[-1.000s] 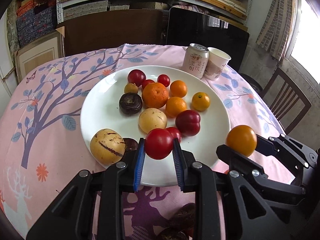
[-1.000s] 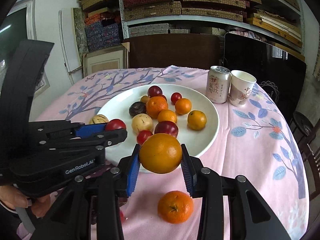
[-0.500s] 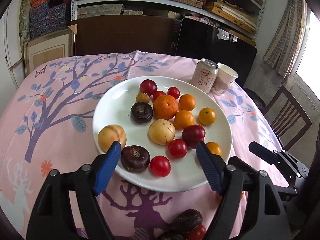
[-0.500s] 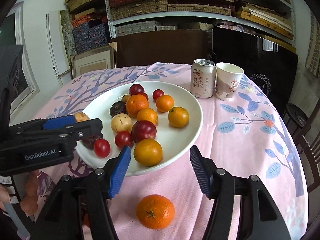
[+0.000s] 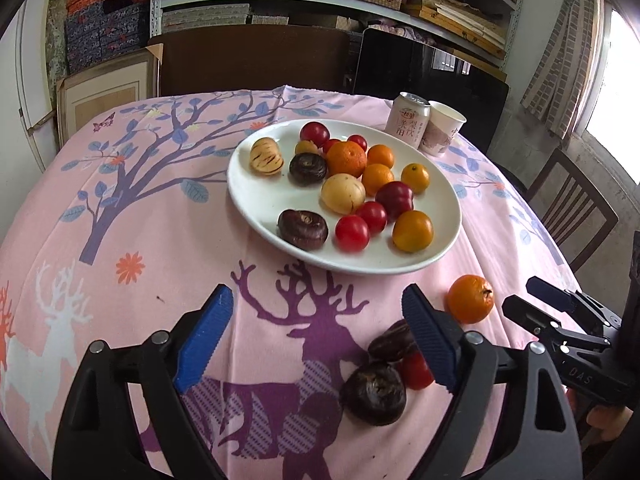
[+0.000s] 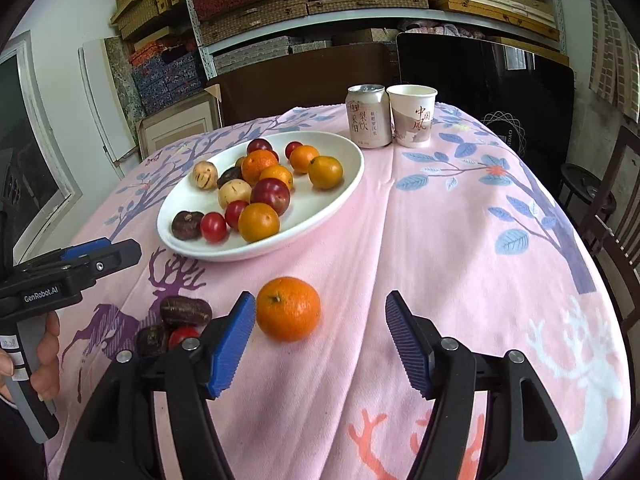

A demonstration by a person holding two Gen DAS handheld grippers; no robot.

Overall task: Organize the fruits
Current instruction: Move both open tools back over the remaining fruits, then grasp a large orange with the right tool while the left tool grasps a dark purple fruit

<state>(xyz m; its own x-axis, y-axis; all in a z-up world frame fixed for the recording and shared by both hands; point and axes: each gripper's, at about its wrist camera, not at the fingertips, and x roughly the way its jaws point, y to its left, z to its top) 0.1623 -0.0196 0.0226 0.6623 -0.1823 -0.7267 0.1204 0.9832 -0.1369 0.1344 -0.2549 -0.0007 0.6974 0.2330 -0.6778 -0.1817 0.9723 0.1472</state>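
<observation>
My left hand-held gripper [image 5: 316, 336] and right hand-held gripper [image 6: 320, 344] are both opening, nothing between the jaws. The round orange tangerine [image 6: 288, 308] sits on the pink-clothed bench [image 6: 460, 240], near the white plate [image 6: 340, 196]. I should centre it before closing.

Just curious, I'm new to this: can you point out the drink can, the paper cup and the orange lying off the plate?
drink can [image 6: 369, 120], right wrist view, printed side.
paper cup [image 6: 412, 118], right wrist view, front wall.
orange [image 6: 288, 308], right wrist view, middle of its peel.
</observation>
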